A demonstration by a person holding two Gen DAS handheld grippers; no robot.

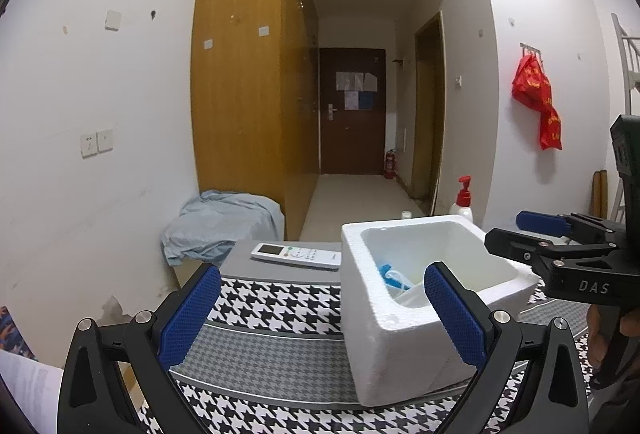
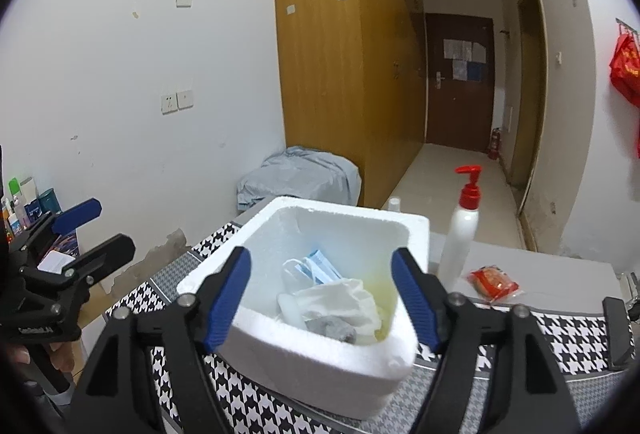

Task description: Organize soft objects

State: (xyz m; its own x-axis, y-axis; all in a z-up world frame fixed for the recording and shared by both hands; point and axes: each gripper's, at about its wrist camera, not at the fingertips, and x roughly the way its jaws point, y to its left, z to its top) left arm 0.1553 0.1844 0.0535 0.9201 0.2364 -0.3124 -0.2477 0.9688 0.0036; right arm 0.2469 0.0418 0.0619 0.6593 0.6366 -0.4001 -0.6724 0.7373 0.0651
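From my remote station, the only lettering I could read with confidence was "DAS", in pale capitals on the black body of the right gripper [image 1: 536,234] as the left wrist view showed it. The left gripper [image 2: 96,230] carried a small white label on its body in the right wrist view, too blurred to make out. The red bag [image 1: 538,95] on the wall bore yellow characters I could not read.

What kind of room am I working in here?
Likely a dorm or small apartment room: a tall wooden wardrobe, an entry door down a short hallway, and a patterned table holding the foam box.
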